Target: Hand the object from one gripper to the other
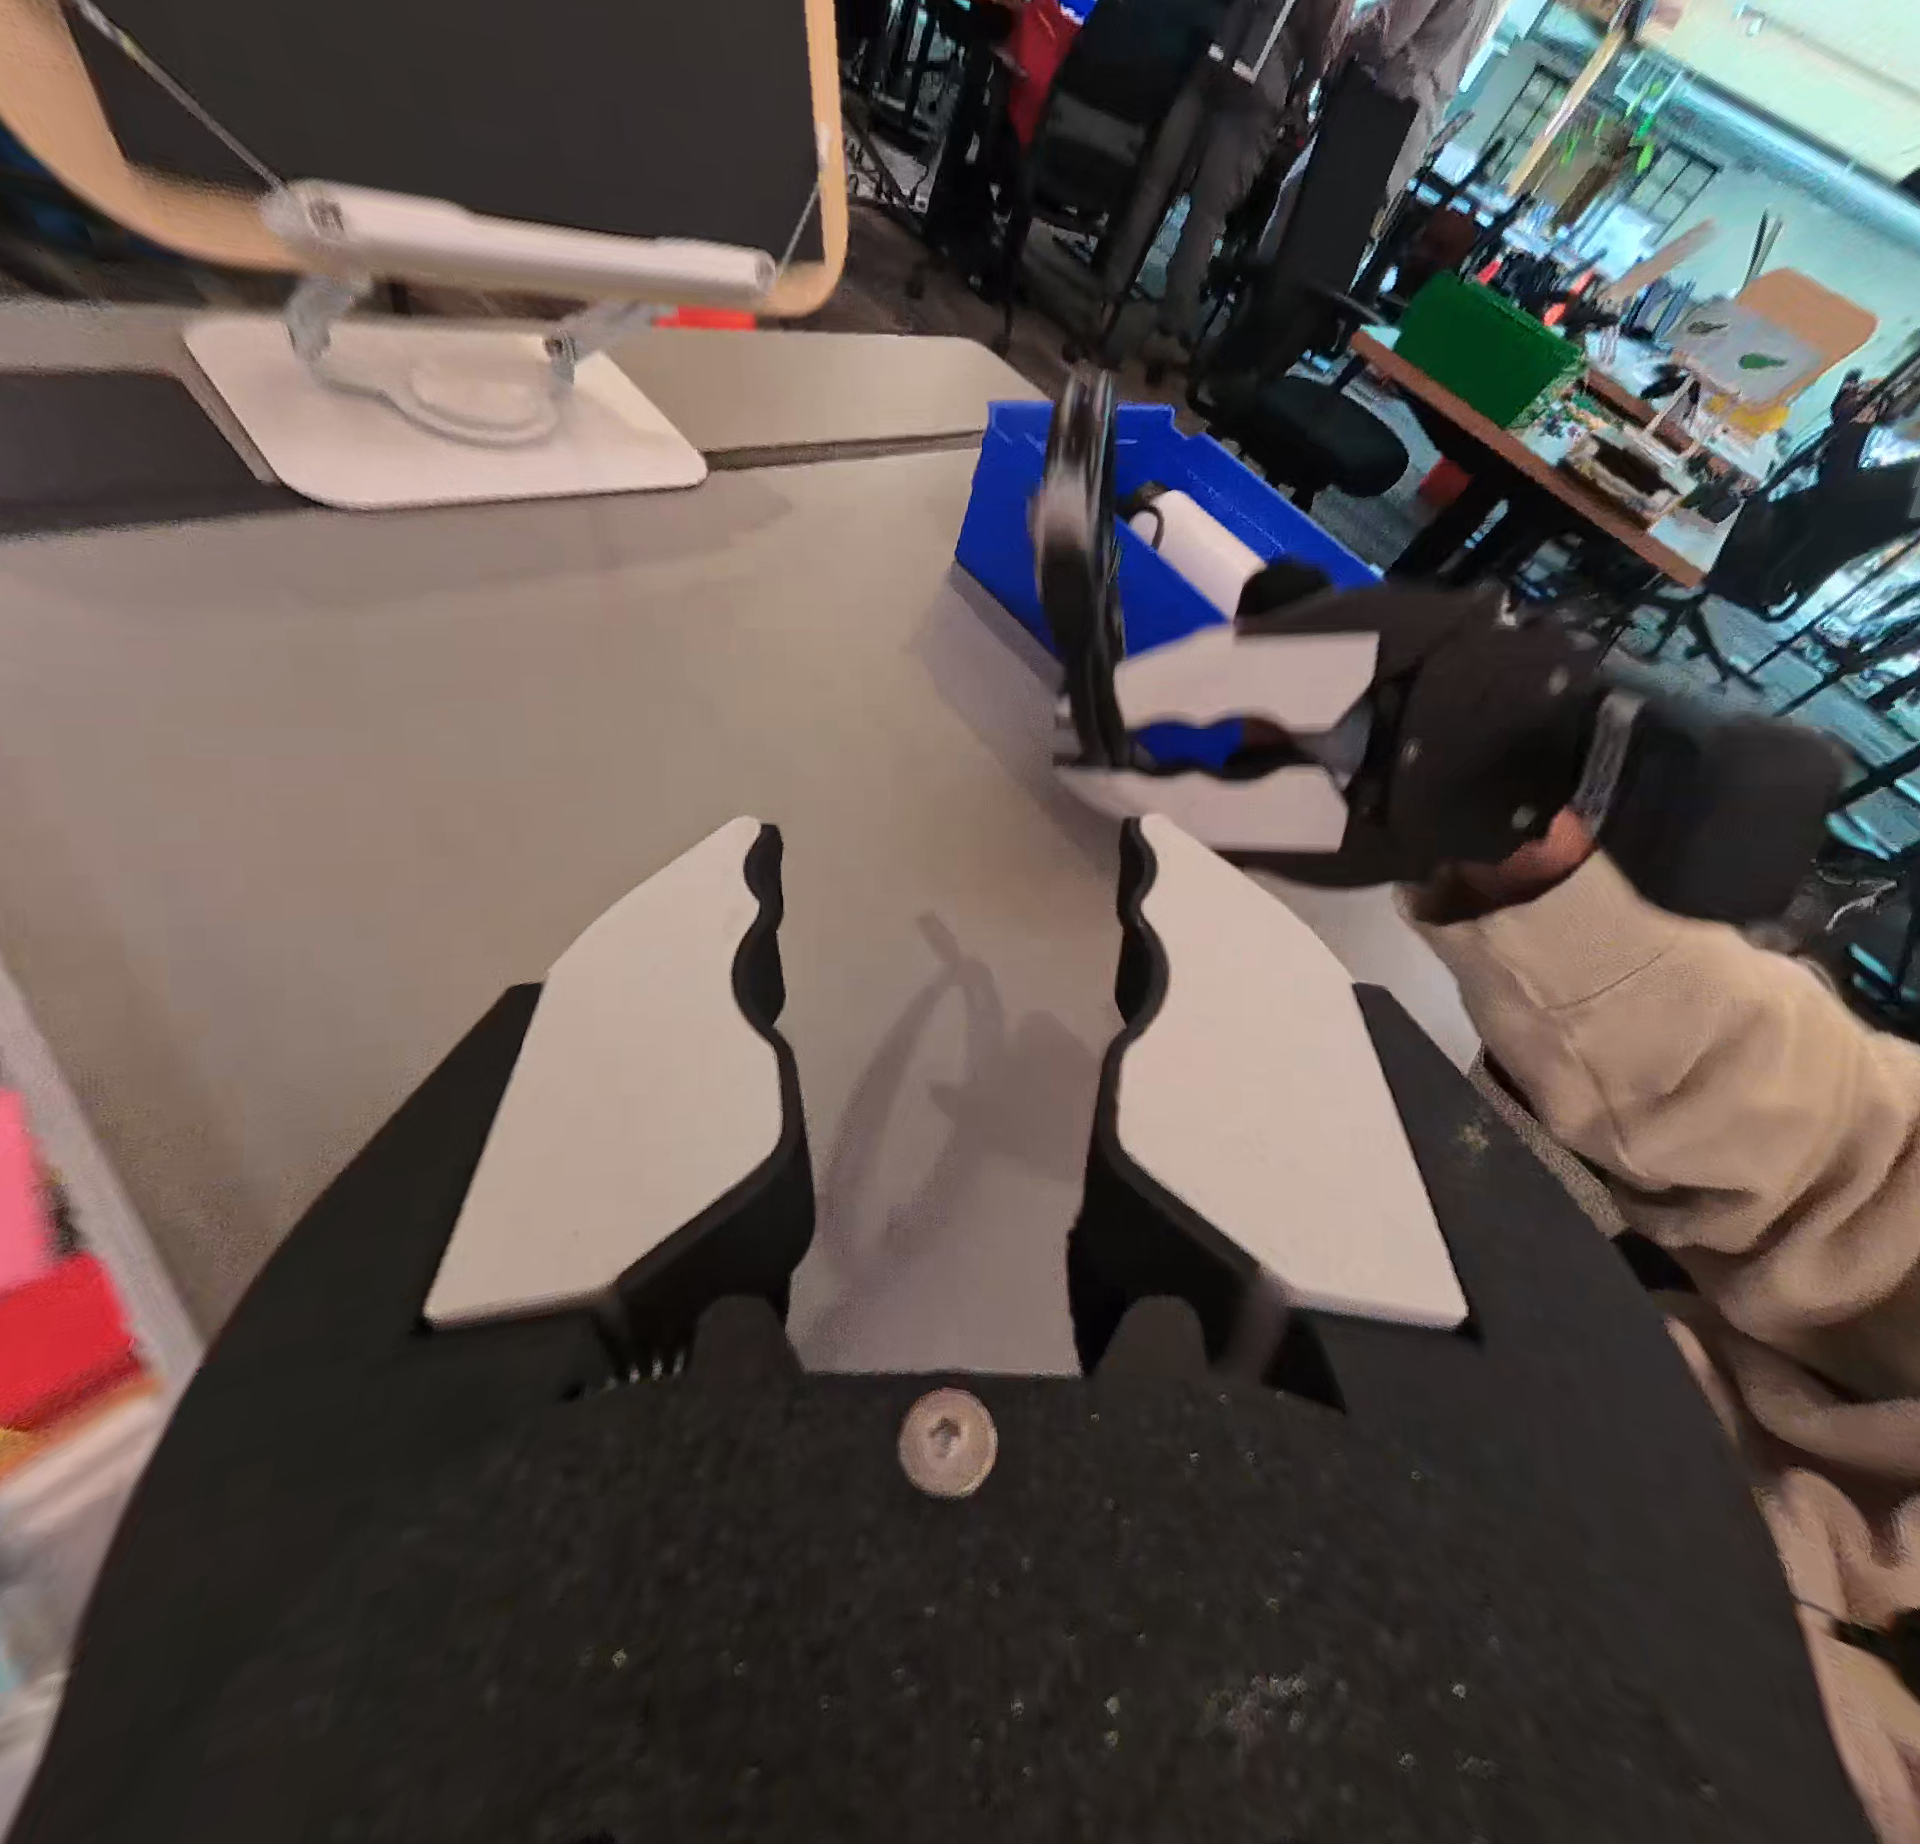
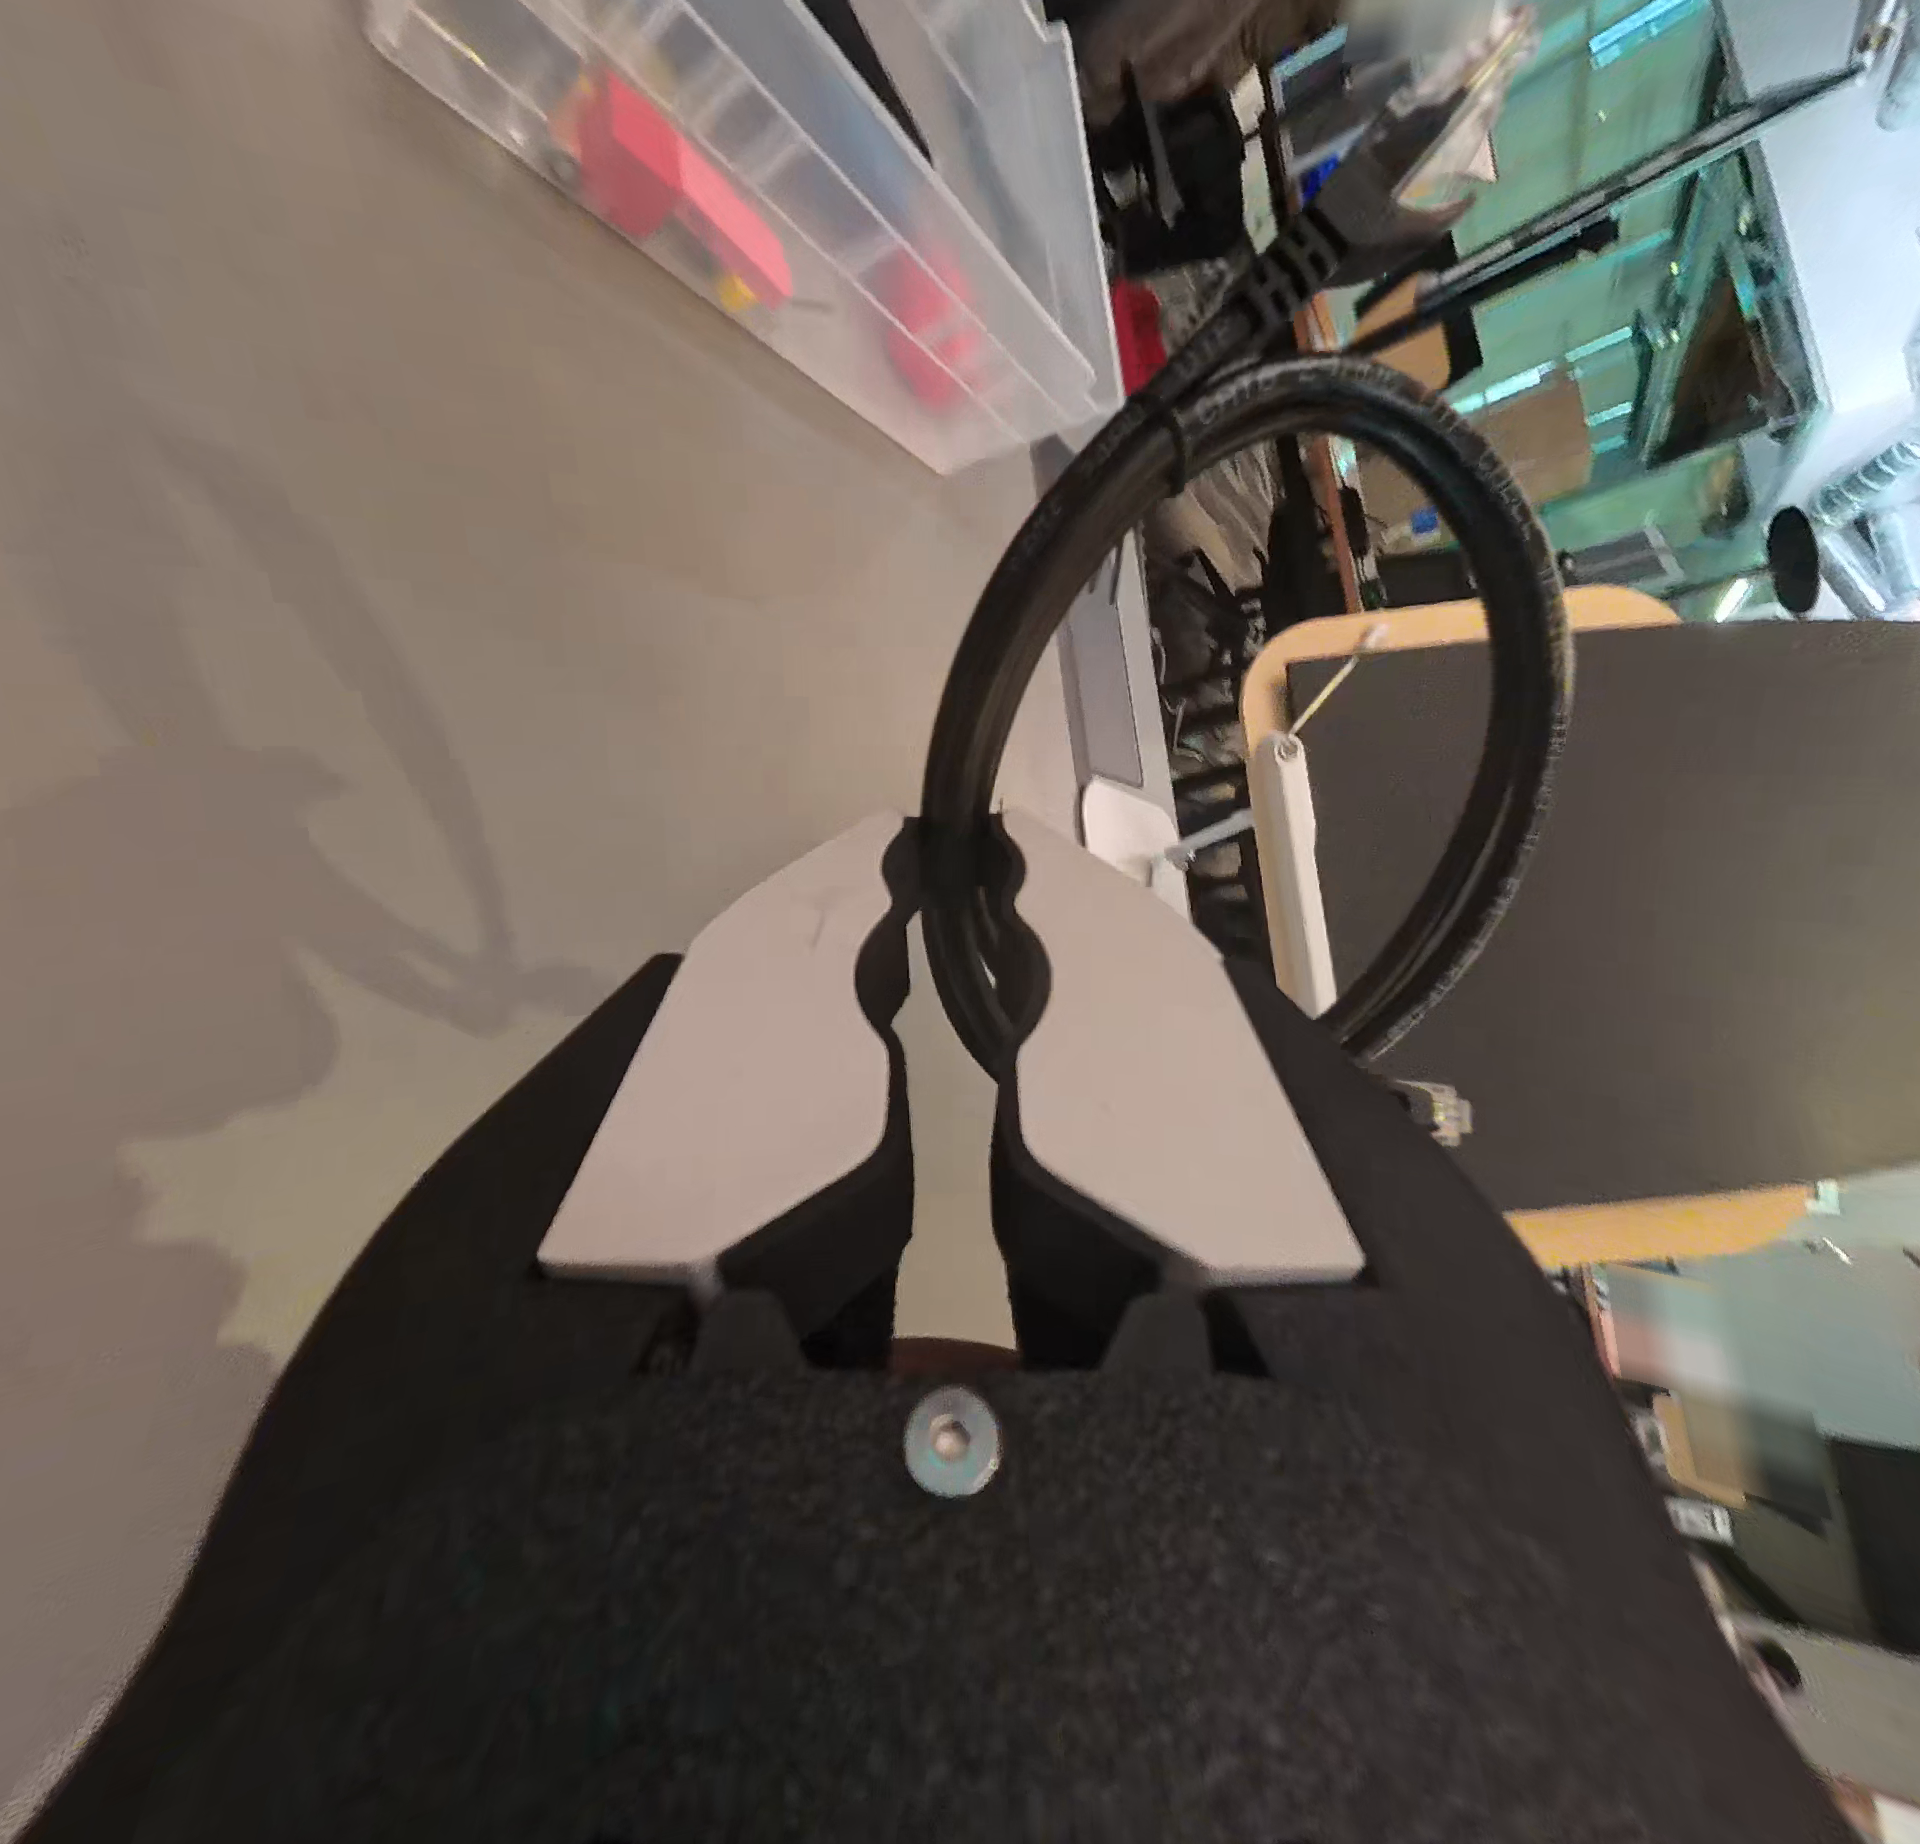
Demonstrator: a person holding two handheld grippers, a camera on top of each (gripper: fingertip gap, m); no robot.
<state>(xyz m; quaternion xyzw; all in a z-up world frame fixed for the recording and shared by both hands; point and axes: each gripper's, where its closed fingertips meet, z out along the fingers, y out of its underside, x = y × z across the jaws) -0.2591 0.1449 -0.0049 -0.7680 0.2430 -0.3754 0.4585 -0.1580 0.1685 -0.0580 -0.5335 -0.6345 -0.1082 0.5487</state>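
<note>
We find the right gripper (image 2: pixel 951 849) clamped on the coiled black cable (image 2: pixel 1496 589), held up beside the blue bin (image 1: pixel 1164 589). The left gripper (image 1: pixel 948 844), fingers apart and empty, sits near the bin.

Matte black left gripper (image 1: pixel 951 864) and right gripper (image 2: pixel 951 849), white wavy-edged fingers (image 1: pixel 634 1088), silver screw (image 1: pixel 948 1441) each, beige fleece sleeve (image 1: pixel 1662 1098).

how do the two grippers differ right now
The left gripper is open and empty; the right gripper is shut on the coiled black cable. The left gripper points forward over the grey table; the right gripper comes in from the side, holding the cable upright. Both have white fingers with wavy black pads.
</note>
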